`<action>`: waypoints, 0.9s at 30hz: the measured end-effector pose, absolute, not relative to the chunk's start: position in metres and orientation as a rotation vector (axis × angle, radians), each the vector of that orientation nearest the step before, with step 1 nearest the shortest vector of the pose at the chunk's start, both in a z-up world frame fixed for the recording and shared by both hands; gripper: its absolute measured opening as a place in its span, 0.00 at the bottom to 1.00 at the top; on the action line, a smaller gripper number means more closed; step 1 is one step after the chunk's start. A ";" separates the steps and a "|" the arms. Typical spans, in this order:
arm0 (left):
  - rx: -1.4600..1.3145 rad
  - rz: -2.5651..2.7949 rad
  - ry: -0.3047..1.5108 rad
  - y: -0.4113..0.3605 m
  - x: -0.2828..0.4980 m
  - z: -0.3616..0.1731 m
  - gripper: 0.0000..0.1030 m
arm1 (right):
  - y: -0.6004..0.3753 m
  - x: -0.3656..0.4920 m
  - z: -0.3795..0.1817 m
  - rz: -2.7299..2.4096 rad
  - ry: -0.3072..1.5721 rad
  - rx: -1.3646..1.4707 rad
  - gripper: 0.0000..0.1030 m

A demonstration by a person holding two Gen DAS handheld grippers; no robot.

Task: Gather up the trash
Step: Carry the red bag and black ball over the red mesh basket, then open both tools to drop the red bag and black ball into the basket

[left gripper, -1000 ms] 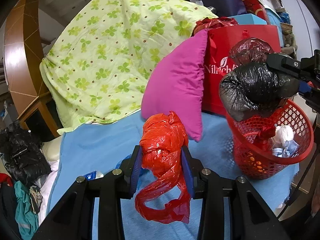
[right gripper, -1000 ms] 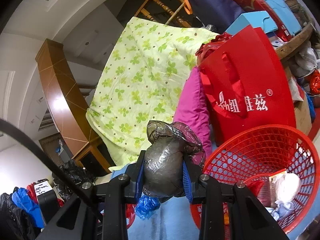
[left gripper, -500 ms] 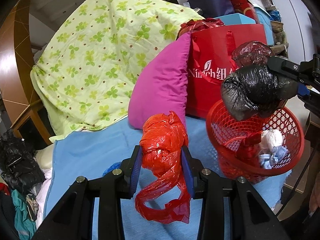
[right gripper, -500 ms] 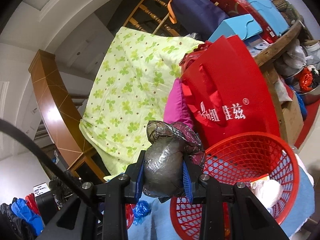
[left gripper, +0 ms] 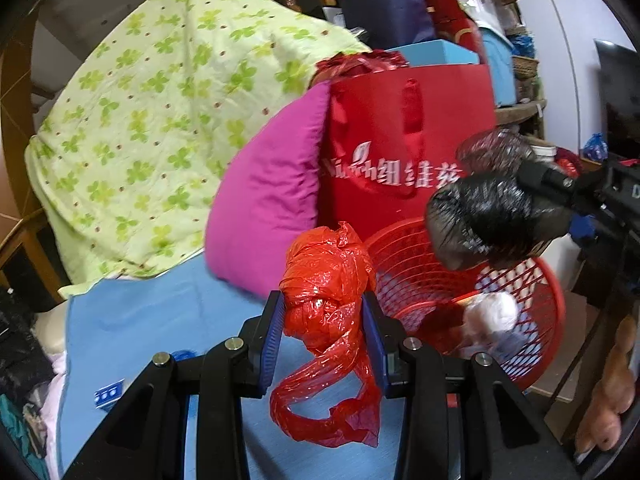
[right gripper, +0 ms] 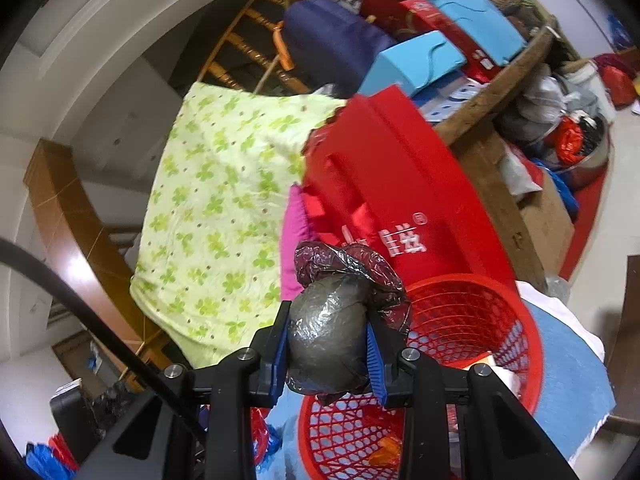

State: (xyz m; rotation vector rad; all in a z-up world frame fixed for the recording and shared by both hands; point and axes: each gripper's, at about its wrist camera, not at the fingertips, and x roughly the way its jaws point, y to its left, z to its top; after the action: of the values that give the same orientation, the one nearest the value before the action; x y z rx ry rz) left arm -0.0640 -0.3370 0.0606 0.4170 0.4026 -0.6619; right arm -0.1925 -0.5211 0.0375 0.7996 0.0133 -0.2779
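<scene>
My left gripper is shut on a crumpled red plastic bag, whose loose tail hangs below the pads, just left of the red mesh basket. The right gripper is shut on a knotted black plastic bag and holds it above the basket's near-left rim. In the left wrist view that black bag hangs over the basket's upper right rim, with the right gripper reaching in from the right. White wadded trash lies inside the basket.
The basket stands on a blue-covered surface. Behind it are a red shopping bag, a magenta pillow and a green clover quilt. A wooden shelf stacked with boxes is at the back right. Dark clothes lie at the left.
Both grippers have travelled toward the basket. In the left view the basket has slid closer to the red bag; in the right view the black bag now sits over the basket's rim.
</scene>
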 end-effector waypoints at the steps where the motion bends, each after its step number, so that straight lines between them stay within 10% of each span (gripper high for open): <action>1: 0.418 -0.675 0.403 -0.341 -0.066 0.060 0.39 | -0.523 -0.194 0.037 -0.287 0.014 0.807 0.36; 10: 0.398 -0.825 0.447 -0.373 -0.075 0.049 0.48 | -0.538 -0.201 0.029 -0.393 0.032 0.868 0.40; 12: 0.386 -0.833 0.459 -0.374 -0.074 0.046 0.54 | -0.541 -0.205 0.027 -0.404 0.013 0.898 0.71; 27: 0.317 -0.615 0.519 -0.266 -0.037 0.019 0.60 | -0.465 -0.188 0.066 -0.394 -0.077 0.544 0.71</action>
State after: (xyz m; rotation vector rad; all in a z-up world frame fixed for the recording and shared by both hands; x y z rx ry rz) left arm -0.0371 -0.2664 0.0188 0.3173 0.5187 -0.6149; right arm -0.1881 -0.4650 0.0656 0.5439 -0.0770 -0.3936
